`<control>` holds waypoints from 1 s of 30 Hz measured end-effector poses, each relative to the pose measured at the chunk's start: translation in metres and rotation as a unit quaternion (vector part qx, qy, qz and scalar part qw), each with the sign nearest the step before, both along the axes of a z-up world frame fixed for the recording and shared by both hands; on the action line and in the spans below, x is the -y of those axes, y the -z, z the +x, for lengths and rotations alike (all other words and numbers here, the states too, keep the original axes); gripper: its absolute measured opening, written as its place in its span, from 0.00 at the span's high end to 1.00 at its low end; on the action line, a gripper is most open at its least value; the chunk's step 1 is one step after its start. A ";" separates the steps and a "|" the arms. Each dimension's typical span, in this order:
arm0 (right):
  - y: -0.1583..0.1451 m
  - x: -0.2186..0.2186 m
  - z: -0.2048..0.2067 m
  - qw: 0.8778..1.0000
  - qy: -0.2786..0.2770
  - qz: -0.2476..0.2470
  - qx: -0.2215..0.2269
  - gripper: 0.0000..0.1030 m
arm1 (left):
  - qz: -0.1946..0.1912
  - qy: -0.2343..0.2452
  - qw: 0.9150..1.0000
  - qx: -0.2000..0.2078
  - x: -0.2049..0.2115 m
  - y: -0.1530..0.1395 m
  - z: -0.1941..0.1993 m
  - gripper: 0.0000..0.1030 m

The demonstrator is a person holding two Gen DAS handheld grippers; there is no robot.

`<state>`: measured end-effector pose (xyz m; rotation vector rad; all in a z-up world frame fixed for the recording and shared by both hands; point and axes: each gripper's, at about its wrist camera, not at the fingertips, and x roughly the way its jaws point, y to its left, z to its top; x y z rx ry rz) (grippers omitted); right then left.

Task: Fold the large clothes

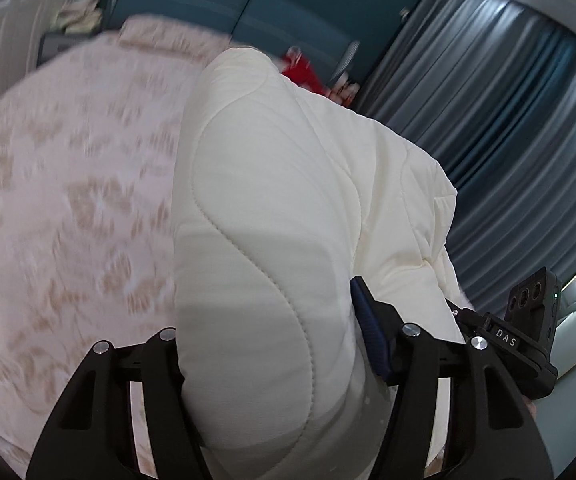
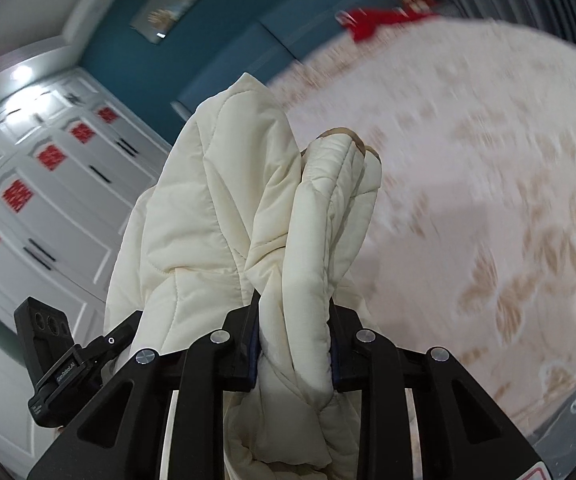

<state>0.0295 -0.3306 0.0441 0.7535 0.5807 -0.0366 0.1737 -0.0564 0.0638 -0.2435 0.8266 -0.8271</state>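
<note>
Two hand-held grippers gripped cream quilted jacket (image 1: 272,208), held up above bed with floral bedspread (image 1: 60,184).

Left hand-held gripper (image 1: 276,344): fingers spread wide around thick padded panel, clamped on it.

Right hand-held gripper (image 2: 293,344): pinched tight on bunched fabric, cuff end (image 2: 340,148) pointing away.

You needed, by my judgement, to pull hands apart, level hem, lay jacket flat on bedspread before first fold; bunched right grab risked twisted seam.

Readable writing: "DAS" on camera mount (image 1: 506,338). Label in right wrist view too small to read.
</note>
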 end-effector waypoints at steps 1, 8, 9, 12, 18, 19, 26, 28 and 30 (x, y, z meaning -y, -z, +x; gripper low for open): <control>-0.012 -0.003 0.000 1.000 -0.002 -0.009 0.012 0.75 | -0.007 -0.001 1.000 0.017 -0.006 -0.014 0.000 0.43; -0.075 -0.038 0.030 0.995 -0.028 -0.046 0.081 0.75 | -0.031 -0.015 0.995 0.096 -0.048 -0.078 0.010 0.43; -0.079 -0.044 0.035 0.995 -0.031 -0.050 0.083 0.75 | -0.031 -0.018 0.994 0.101 -0.053 -0.080 0.014 0.43; -0.084 -0.059 0.056 0.994 -0.039 -0.062 0.083 0.75 | -0.027 -0.027 0.993 0.111 -0.067 -0.084 0.028 0.43; -0.072 -0.084 0.102 0.993 -0.057 -0.079 0.060 0.75 | -0.028 -0.041 0.994 0.094 -0.093 -0.065 0.065 0.43; -0.069 -0.089 0.106 0.993 -0.059 -0.082 0.054 0.75 | -0.026 -0.042 0.995 0.086 -0.096 -0.057 0.075 0.43; -0.013 -0.097 0.159 0.994 -0.063 -0.089 -0.024 0.75 | -0.003 -0.041 0.999 0.032 -0.098 0.004 0.123 0.43; 0.007 -0.096 0.171 0.994 -0.063 -0.082 -0.046 0.75 | 0.005 -0.040 0.999 0.009 -0.097 0.030 0.138 0.43; 0.030 -0.095 0.181 0.993 -0.064 -0.075 -0.068 0.75 | 0.011 -0.039 0.999 -0.012 -0.096 0.053 0.148 0.43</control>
